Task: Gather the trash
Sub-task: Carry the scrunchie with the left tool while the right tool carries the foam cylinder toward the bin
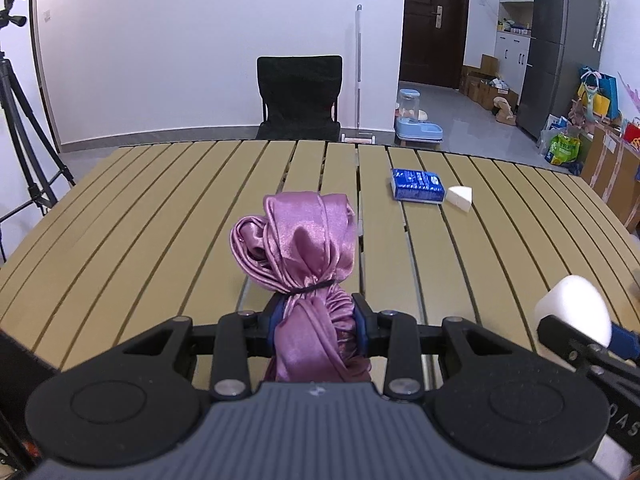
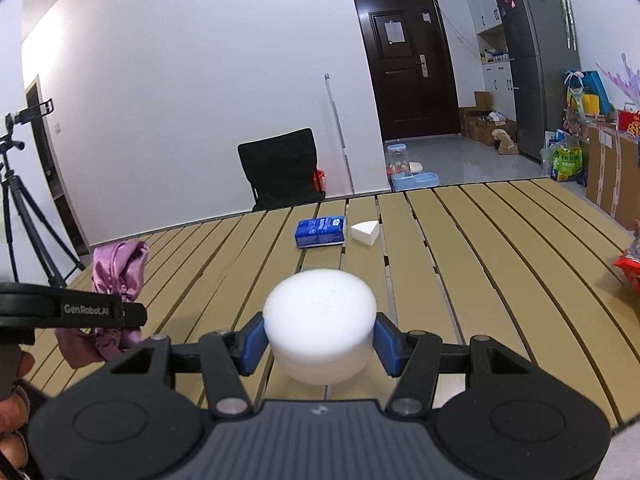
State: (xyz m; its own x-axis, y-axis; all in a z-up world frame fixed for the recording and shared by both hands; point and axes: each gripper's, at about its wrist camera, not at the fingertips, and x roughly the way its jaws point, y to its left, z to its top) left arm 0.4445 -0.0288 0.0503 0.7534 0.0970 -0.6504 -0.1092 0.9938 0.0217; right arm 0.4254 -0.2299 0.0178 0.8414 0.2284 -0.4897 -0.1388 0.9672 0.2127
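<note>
My left gripper (image 1: 318, 322) is shut on a bundle of pink satin cloth (image 1: 304, 248) tied with a black band, held above the slatted table (image 1: 160, 216). My right gripper (image 2: 320, 340) is shut on a round white foam block (image 2: 320, 320), its blue pads pressing both sides. In the left wrist view that foam block (image 1: 576, 308) shows at the right edge. In the right wrist view the pink cloth (image 2: 118, 268) and the left gripper's body show at the left. A blue packet (image 1: 418, 185) and a white foam wedge (image 1: 460, 198) lie far out on the table.
A black chair (image 1: 299, 96) stands behind the table's far edge, a mop handle (image 1: 358, 72) leans on the wall. A tripod (image 1: 24, 152) stands at the left. A red wrapper (image 2: 630, 268) lies at the table's right edge. A pet feeder (image 1: 416, 120) sits on the floor.
</note>
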